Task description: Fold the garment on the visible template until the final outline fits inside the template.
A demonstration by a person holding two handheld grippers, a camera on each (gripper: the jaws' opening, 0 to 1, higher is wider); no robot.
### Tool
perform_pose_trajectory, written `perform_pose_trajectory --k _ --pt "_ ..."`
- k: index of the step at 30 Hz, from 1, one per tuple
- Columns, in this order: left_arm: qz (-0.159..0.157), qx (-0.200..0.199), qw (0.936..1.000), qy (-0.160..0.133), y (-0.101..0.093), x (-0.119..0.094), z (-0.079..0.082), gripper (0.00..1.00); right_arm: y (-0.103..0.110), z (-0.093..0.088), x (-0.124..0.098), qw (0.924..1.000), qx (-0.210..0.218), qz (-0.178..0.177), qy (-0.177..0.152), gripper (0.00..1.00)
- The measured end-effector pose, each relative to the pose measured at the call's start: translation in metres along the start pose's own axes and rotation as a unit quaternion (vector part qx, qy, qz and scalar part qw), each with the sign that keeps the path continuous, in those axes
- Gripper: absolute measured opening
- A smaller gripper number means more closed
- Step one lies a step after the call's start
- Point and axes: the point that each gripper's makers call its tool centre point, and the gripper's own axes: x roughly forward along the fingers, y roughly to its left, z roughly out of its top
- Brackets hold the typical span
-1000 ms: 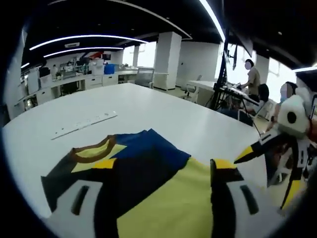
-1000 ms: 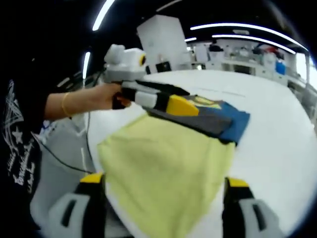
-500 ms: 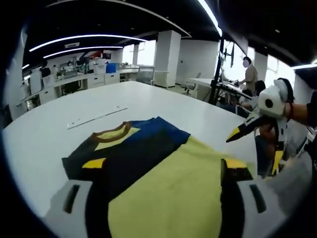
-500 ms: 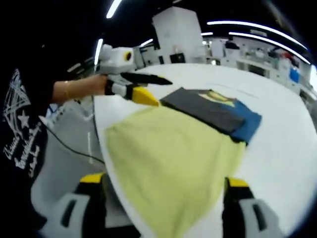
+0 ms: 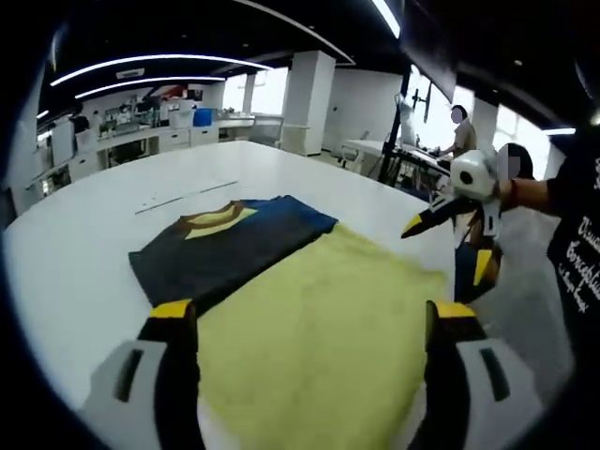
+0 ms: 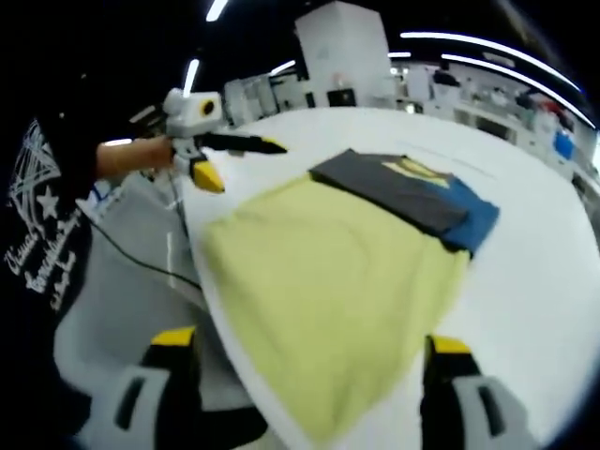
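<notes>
Between both grippers' parted, empty jaws lay the garment [image 5: 309, 328] on the tabletop [image 5: 84, 253]; each should grip a yellow hem corner, then fold evenly.

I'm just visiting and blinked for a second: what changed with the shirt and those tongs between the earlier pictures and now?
Both tongs drew back from the shirt. The left tongs, a second ago over the dark folded part, now hang off the table's edge; the right tongs also stand off the table beside the yellow part. Neither grips anything. The shirt lies folded as before, dark top over blue, yellow part spread flat.
</notes>
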Motion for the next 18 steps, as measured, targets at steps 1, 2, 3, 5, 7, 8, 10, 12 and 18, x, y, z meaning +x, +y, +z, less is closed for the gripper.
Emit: perform_pose_trajectory --k 1,2,3,5,7,8,10,12,18 --pt "-0.001 0.002 1.0000 0.003 -0.001 -0.002 -0.002 0.99 0.000 -0.003 0.000 1.0000 0.000 -0.002 0.003 0.99" --pt "-0.003 0.006 0.9999 0.009 -0.007 -0.004 -0.007 0.99 0.001 -0.005 0.001 1.0000 0.000 -0.002 0.005 0.99" --pt "-0.004 0.011 0.9998 0.016 -0.012 -0.006 -0.012 0.99 0.002 -0.008 0.001 1.0000 -0.001 -0.002 0.008 0.99" --pt "-0.003 0.014 0.9996 0.025 -0.013 -0.011 -0.021 0.99 0.004 -0.012 0.001 0.9999 -0.003 -0.003 0.012 0.99" --pt "-0.001 0.011 0.9994 0.033 -0.014 -0.016 -0.030 0.99 0.005 -0.015 0.001 0.9999 -0.004 -0.003 0.013 0.97" --pt "0.004 0.008 0.9993 0.037 -0.013 -0.020 -0.035 0.97 0.005 -0.016 0.002 0.9999 -0.002 -0.005 0.012 0.96" --pt "0.007 0.007 0.9993 0.037 -0.014 -0.025 -0.039 0.90 0.005 -0.019 0.002 0.9999 0.001 -0.009 0.011 0.94" --pt "0.009 0.012 0.9988 0.046 -0.016 -0.029 -0.046 0.86 0.003 -0.021 0.001 0.9998 0.001 -0.017 0.008 0.91" --pt "0.014 0.029 0.9982 0.051 -0.013 -0.040 -0.062 0.72 0.001 -0.027 -0.001 0.9990 -0.022 -0.039 0.008 0.82"
